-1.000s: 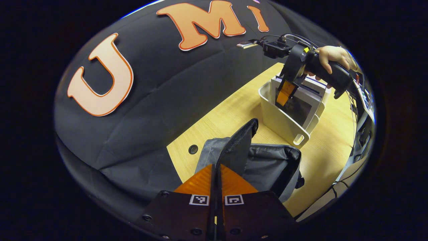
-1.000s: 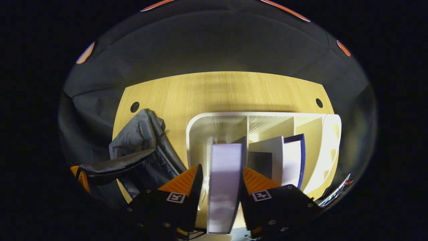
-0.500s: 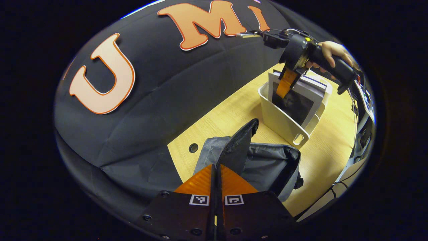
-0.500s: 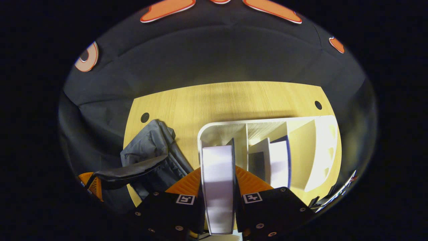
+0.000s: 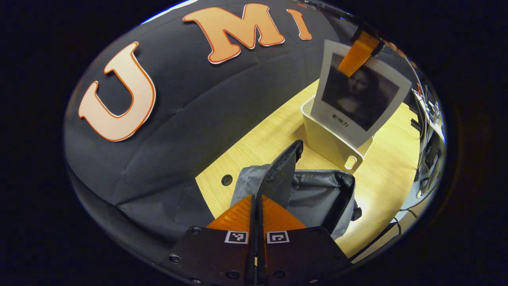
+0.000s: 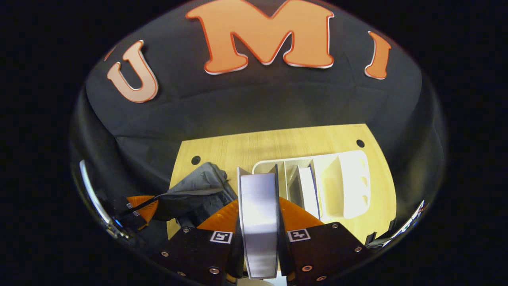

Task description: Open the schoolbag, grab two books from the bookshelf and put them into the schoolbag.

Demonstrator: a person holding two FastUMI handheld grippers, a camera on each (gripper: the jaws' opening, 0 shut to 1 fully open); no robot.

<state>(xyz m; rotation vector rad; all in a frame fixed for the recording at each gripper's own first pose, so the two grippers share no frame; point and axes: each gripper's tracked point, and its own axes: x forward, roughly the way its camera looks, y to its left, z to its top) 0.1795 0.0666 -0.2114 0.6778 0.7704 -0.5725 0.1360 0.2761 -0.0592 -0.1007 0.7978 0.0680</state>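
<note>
**Book held clear above the bookshelf, schoolbag flap pinched open**

While the left gripper (image 5: 257, 206) sits at the bottom centre of the left gripper view with its two fingers pressed together on the dark flap (image 5: 282, 169) of the schoolbag (image 5: 317, 198), the grey bag lies just above it on the wooden table (image 5: 262, 139), its mouth gaping toward the lower right of the frame. The flap stands up from the fingers toward the middle of the picture. A round hole (image 5: 226, 180) in the tabletop shows just left of the bag.

In the upper right of the same view, the book (image 5: 359, 95) hangs in the air, its white-bordered cover with a dark portrait facing the camera. One finger of the right gripper (image 5: 359, 53) lies across the top of that cover. The book's lower edge overlaps the white bookshelf (image 5: 325, 139), which stands on the table beyond the bag, so how far it sits above the rim cannot be told here.

In the right gripper view, the right gripper (image 6: 258, 222) grips the book (image 6: 258, 222) edge-on between both fingers at the bottom centre; the pale page block rises up the middle of the frame and hides part of the bookshelf (image 6: 349, 182) behind it. Another book (image 6: 307, 190) stands in a compartment right of the held one. The schoolbag (image 6: 198, 190) lies at lower left, with the left gripper (image 6: 141, 204) beside it at the flap.
</note>
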